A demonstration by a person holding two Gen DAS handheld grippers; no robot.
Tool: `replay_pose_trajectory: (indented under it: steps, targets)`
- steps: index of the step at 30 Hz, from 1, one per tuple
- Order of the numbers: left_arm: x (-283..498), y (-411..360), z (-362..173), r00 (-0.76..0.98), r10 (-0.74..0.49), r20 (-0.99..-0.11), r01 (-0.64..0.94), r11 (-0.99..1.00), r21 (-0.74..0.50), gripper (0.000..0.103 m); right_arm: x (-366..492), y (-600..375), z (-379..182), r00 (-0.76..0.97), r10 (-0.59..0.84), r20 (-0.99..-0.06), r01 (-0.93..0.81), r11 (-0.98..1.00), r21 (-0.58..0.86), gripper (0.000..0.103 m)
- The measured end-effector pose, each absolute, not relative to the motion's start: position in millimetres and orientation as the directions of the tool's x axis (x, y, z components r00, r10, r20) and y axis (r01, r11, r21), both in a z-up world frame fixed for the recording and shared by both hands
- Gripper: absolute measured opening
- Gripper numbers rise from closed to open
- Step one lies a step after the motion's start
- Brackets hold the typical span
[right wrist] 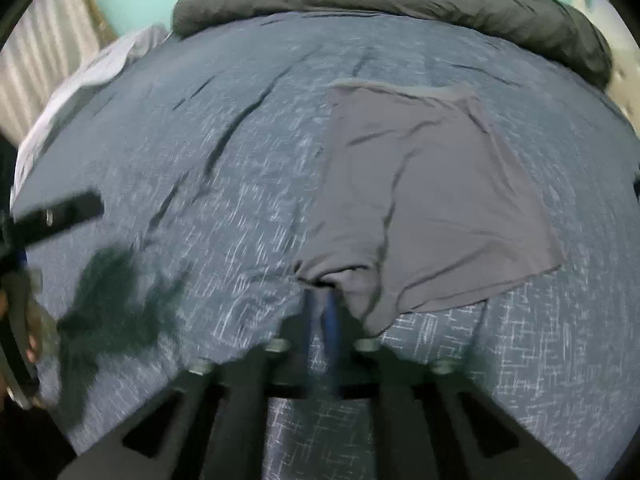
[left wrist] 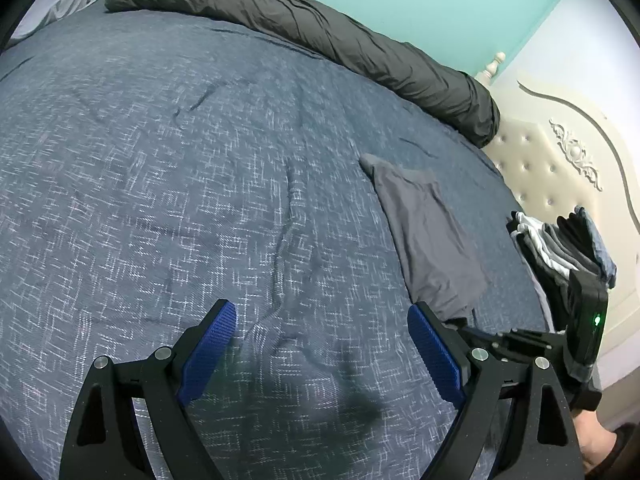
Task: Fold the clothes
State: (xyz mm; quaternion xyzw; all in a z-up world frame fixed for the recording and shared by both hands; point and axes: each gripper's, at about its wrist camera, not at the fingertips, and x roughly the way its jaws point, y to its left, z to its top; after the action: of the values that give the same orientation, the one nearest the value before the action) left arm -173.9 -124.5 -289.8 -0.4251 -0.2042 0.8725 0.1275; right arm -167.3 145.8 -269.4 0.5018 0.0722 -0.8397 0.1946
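Clothes stack (left wrist: 560,256) in left view only

Blue bedspread (left wrist: 168,184) is lying open and flat across the left and middle, giving free passage. Rolled dark duvet (left wrist: 304,28) is blocking the far edge. Stack of folded clothes (left wrist: 560,248) is crowding the right edge by the headboard (left wrist: 532,168). Grey garment (right wrist: 432,184) is covering the right-centre.

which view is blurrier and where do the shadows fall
Right wrist view: motion-smeared, right tongs and grey garment soft, dark shadow at lower left on the bedspread. Left wrist view: sharper, left tongs crisp, shadow between them.
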Motion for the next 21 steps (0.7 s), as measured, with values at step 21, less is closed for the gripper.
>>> replay_pose_trajectory:
  steps: [21]
  targets:
    - [-174, -130, -289, -0.606, 0.403, -0.686, -0.055, -0.881, -0.469, 0.090, -166, 148, -270, -0.470, -0.221, -0.855, 0.375, -0.926, 0.033, 0.001]
